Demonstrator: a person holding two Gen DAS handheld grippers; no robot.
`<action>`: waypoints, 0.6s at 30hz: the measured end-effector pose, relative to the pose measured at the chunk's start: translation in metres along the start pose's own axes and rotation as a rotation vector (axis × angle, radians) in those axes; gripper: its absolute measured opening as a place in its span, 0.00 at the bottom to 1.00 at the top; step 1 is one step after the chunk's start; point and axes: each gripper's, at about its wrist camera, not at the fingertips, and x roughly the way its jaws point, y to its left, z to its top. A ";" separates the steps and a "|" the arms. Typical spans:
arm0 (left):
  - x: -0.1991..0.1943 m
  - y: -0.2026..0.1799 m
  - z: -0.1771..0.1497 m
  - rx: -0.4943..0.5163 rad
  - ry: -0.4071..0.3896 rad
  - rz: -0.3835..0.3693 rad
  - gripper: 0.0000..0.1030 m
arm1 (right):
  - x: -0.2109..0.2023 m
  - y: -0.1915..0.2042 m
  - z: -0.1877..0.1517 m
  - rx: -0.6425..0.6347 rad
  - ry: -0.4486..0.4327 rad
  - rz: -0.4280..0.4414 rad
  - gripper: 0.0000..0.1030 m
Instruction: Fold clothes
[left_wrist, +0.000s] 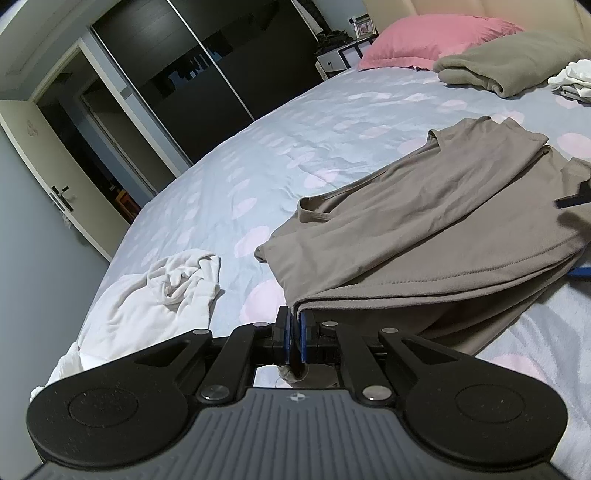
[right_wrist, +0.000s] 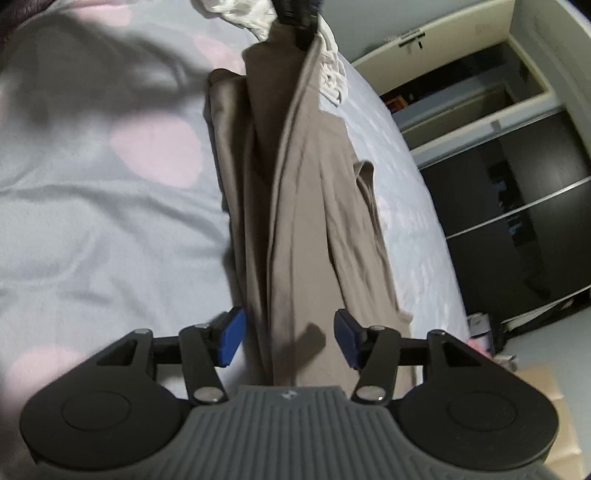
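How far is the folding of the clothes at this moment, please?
Done: a folded olive garment lies near the pink pillow. In hand: the taupe shirt is partly folded lengthwise on the bed; the left claw is shut on its corner, while the right claw is open around the other end. Left: finishing this shirt, then the crumpled white garment.

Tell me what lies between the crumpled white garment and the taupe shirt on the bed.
Only bare polka-dot bedsheet separates the white garment from the taupe shirt, seen in the left wrist view.
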 end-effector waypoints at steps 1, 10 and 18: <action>0.000 -0.001 0.000 0.002 0.001 0.001 0.03 | 0.002 0.001 0.005 0.007 -0.005 -0.015 0.55; -0.003 -0.001 0.003 0.000 -0.004 0.007 0.03 | 0.011 0.007 0.039 -0.004 -0.079 -0.108 0.52; -0.003 0.000 0.002 -0.001 0.002 0.003 0.03 | 0.010 -0.004 0.038 0.057 -0.048 -0.147 0.32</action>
